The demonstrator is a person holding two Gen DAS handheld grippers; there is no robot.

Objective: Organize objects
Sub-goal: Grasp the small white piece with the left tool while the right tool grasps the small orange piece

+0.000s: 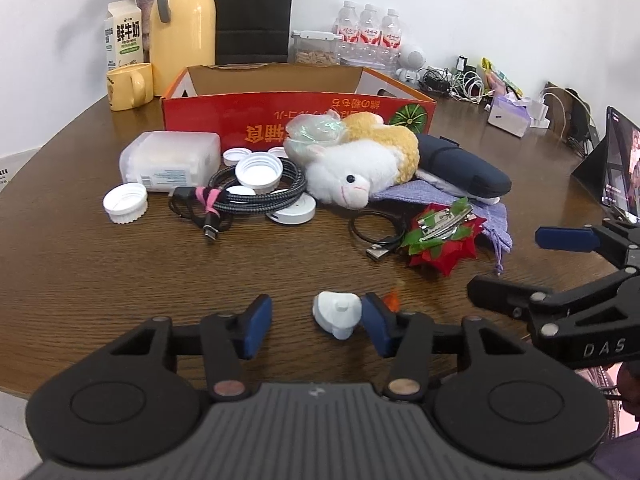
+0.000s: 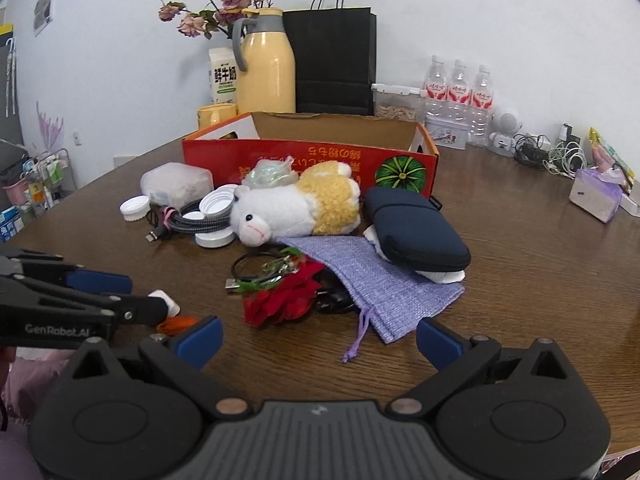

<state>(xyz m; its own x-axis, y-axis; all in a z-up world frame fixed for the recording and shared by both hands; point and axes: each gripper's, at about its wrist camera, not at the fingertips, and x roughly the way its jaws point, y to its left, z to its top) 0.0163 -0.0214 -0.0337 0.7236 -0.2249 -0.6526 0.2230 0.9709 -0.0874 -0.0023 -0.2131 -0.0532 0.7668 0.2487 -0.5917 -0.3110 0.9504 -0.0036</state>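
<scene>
- White plastic piece (image 1: 338, 314), small, lumpy, with a stub on top: lies on the wooden table (image 1: 100, 280) on the near side of the red box (image 1: 280, 120), well apart from it, with the whole clutter pile in between.
- Left gripper (image 1: 318, 326) is around it: right blue pad is touching or just about touching the piece's right edge; left pad stands clear, bare table in the gap. So the piece sits off-centre, toward the right finger.
- Jaws part open, not yet clamped; no grip on the piece that I can confirm.
- Orange scrap (image 1: 393, 298) sits just behind the right pad, beside the piece; what it is, can't tell.
- Long axis of the piece: hard to call, roughly as wide as deep; the stub points toward the camera.
- Right gripper (image 2: 318, 340) is wide open with nothing in it, hovering on the near side of the red box, over the cord of the purple pouch (image 2: 384, 292), near the red fabric flower (image 2: 286, 300).
- Left hand is clearly the nearer one to the piece; in the right wrist view the piece only peeks out behind the left gripper's finger.
- Judgement: step in hand is closing on the piece; the box, open-topped, lies straight ahead past the plush sheep (image 1: 356, 168), the likely drop place.
- Risk: off-centre closing may shove the piece sideways.
</scene>
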